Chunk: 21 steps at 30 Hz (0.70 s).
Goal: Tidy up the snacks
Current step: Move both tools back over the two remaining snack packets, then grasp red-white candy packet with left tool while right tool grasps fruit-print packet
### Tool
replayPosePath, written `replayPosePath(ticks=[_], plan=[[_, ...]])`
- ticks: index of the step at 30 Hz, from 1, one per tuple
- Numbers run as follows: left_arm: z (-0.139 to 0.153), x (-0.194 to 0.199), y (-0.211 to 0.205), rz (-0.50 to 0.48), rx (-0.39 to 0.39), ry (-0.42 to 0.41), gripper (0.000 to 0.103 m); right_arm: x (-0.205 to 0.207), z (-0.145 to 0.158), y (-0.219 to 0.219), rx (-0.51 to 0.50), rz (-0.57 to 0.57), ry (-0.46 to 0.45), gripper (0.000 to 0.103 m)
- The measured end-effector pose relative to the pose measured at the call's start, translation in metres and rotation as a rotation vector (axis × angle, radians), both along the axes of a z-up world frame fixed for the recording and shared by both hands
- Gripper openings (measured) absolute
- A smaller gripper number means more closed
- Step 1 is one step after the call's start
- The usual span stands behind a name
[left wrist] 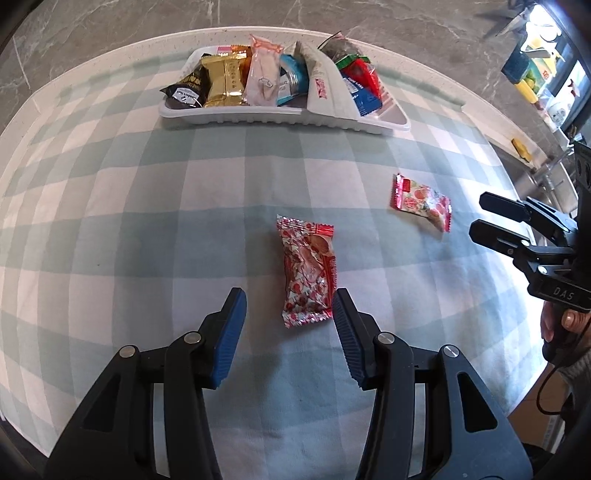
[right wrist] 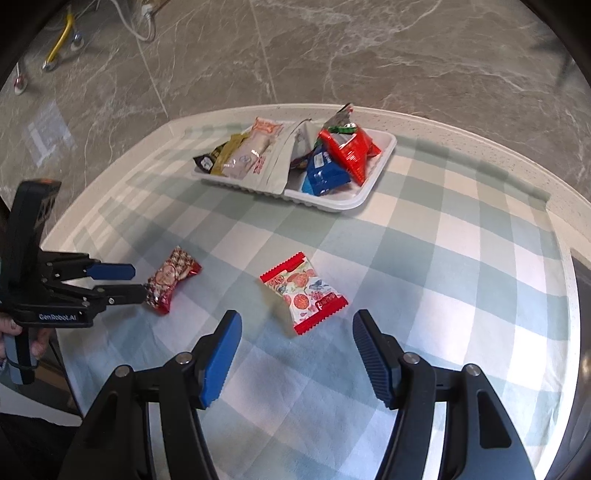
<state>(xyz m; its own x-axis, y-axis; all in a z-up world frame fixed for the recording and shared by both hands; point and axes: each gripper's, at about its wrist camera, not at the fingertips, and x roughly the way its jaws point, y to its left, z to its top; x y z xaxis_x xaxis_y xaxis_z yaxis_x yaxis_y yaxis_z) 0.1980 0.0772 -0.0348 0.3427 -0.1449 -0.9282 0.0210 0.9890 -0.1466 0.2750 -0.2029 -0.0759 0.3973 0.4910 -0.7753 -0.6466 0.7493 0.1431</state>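
On the checked cloth (left wrist: 147,240), each parted, empty gripper, left (left wrist: 290,306) and right (right wrist: 297,330), faces its own red snack packet (left wrist: 308,271) (right wrist: 304,291).

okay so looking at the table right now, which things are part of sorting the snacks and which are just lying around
Part of the job:
- red patterned snack packet, between the open left gripper fingers
- white and red snack packet, ahead of the open right gripper
- white tray already holding snacks

Just lying about:
- checked tablecloth
- yellow tube on the floor
- white cable
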Motion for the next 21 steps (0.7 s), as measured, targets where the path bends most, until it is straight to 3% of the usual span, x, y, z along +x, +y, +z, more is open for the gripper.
replayPosePath(ticks=[10,21], plan=[[-0.017,0.022,-0.012,-0.056,-0.03,0.032,0.046,0.028,-0.018,0.028,-0.108,0.049,-0.005,0.066],[-0.025,0.026,-0.024,-0.092,0.047,0.025,0.046,0.038,-0.032,0.044,-0.199,0.117,-0.021,0.066]])
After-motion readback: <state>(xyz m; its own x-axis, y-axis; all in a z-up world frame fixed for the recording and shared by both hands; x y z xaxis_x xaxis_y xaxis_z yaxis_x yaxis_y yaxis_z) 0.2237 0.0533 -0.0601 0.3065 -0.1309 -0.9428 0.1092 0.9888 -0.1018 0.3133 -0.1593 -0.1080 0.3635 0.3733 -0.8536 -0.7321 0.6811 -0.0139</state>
